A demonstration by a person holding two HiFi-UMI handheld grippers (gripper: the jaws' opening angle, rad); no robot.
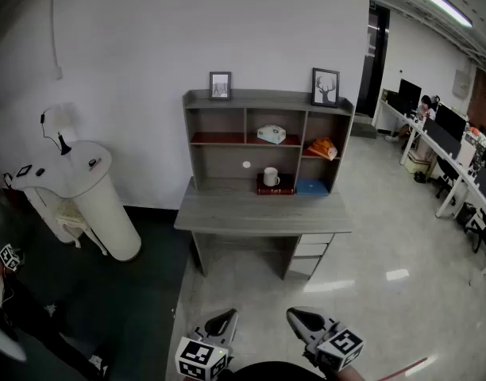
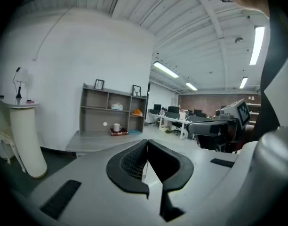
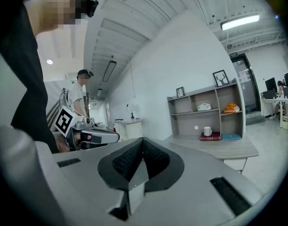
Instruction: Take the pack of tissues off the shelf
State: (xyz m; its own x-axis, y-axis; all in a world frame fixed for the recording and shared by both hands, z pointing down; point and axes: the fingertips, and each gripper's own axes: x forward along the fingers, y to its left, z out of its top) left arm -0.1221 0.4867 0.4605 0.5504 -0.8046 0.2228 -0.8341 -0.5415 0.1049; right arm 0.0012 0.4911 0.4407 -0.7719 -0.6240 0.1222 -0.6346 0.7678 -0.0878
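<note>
While both tools hang low in front of the body, at the bottom edge of the head view, the approach has not begun. Left gripper (image 2: 146, 144): jaws clenched tip to tip, nothing between them. Right gripper (image 3: 143, 142): likewise closed and empty. Both point roughly level toward the furniture, side by side. This is probably a carrying posture, since nothing is in reach to grasp. Open floor (image 1: 362, 292) lies between the person and the desk (image 1: 251, 213), which stands against the white wall. On the desk's back edge sits the shelf (image 1: 215, 138) unit. A mug (image 1: 270, 177) stands beside a book (image 1: 276, 190) in its lower middle bay. The pack of tissues (image 1: 271, 134) lies alone on the upper board of the middle bay, well apart from both grippers. An orange bundle (image 1: 322, 148) is in the bay to its right. Two picture frames (image 1: 325, 86) stand on the top board. Judgement: the pack's bay is open at the front and otherwise empty, so a level reach should clear it. The jaws must open first.
</note>
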